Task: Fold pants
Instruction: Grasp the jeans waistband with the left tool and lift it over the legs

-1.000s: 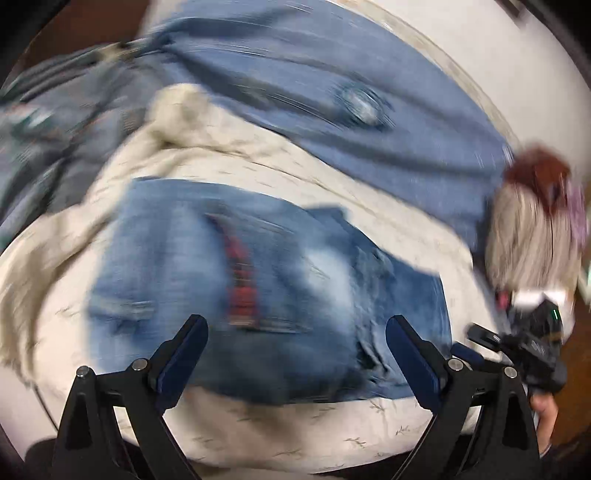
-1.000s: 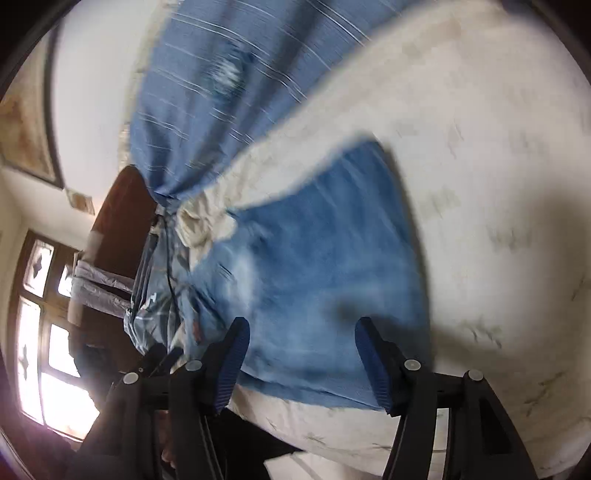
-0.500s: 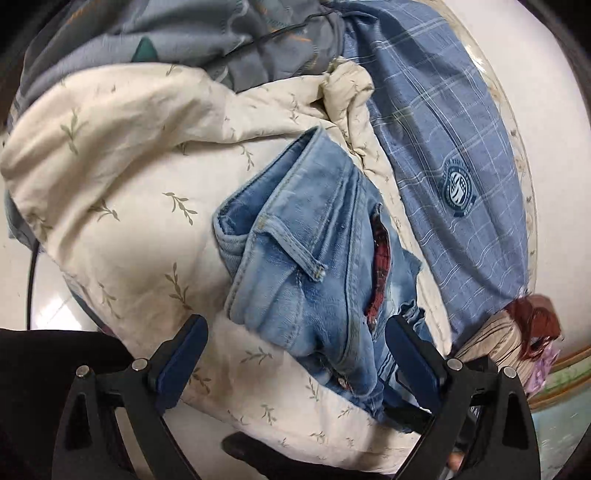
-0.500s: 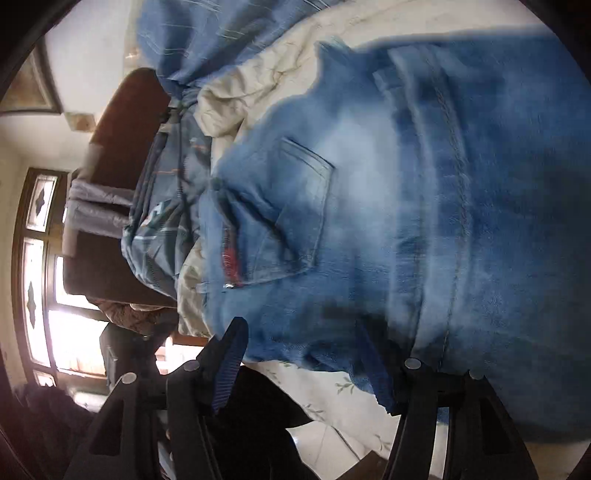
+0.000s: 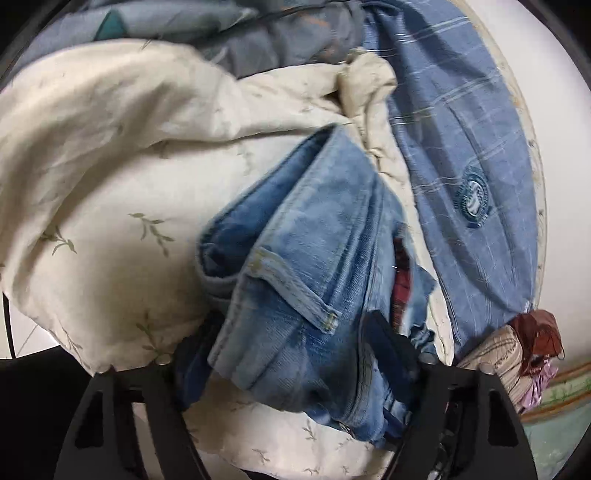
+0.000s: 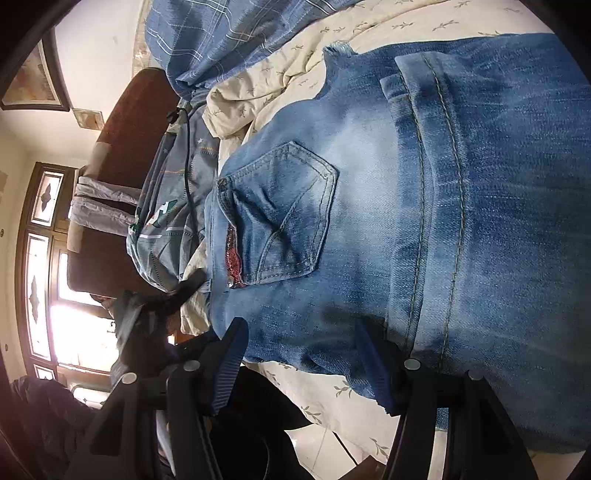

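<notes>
Cream bedding (image 5: 110, 192) printed with small leaf sprigs covers the work surface; a blue checked cloth (image 5: 461, 155) with a round emblem lies along its far edge, and a grey patterned cloth (image 5: 258, 33) is bunched beyond it. At one side stand a dark wooden headboard (image 6: 122, 122) and a bright window (image 6: 70, 332).

Pants (image 5: 314, 280): faded blue denim, lying on the cream bedding. In the right wrist view the seat faces up, with one back pocket (image 6: 284, 218) and a double-stitched seam visible. In the left wrist view the waistband end is bunched into thick folds, with a belt loop uppermost.

Left gripper (image 5: 291, 354): its jaws have just been closing. The bunched waistband end sits between the two fingers and fills the gap; whether the pads already press on the cloth cannot be told.

Right gripper (image 6: 306, 365): jaws stand apart. The near edge of the pants lies between the blue pads, which do not press on it.
</notes>
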`<action>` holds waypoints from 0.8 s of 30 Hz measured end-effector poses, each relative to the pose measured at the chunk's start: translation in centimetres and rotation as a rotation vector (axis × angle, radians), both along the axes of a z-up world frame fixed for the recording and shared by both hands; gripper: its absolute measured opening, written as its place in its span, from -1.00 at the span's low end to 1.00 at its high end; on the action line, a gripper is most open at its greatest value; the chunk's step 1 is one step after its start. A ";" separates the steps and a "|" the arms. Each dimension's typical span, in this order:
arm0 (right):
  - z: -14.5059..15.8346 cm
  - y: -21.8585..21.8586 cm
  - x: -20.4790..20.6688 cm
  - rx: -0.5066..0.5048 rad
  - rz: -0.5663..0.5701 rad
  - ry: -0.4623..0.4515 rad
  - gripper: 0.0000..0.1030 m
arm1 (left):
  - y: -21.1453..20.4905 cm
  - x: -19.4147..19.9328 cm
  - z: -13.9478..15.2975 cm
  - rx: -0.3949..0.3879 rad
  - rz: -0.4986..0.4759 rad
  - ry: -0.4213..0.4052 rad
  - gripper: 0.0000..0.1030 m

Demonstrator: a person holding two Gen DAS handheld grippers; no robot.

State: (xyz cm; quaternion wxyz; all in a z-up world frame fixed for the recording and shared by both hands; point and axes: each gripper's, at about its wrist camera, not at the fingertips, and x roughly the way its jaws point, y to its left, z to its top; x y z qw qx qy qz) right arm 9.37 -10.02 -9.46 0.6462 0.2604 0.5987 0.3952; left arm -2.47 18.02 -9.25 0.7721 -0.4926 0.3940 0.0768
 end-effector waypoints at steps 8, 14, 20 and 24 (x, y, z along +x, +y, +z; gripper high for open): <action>-0.2 -0.3 -0.1 -0.005 0.019 -0.012 0.10 | -1.7 0.7 3.2 0.235 -0.037 0.001 -0.42; -1.7 -1.9 0.3 0.010 -0.018 0.033 -0.45 | -5.6 1.6 7.7 0.486 -0.116 -0.059 -0.50; -1.7 -2.1 0.1 0.000 -0.028 0.027 -0.49 | -11.3 3.2 11.8 0.766 -0.275 -0.126 -0.51; -1.5 -3.0 -0.1 0.051 -0.058 0.036 -0.49 | -16.5 4.0 13.6 0.977 -0.441 -0.177 -0.51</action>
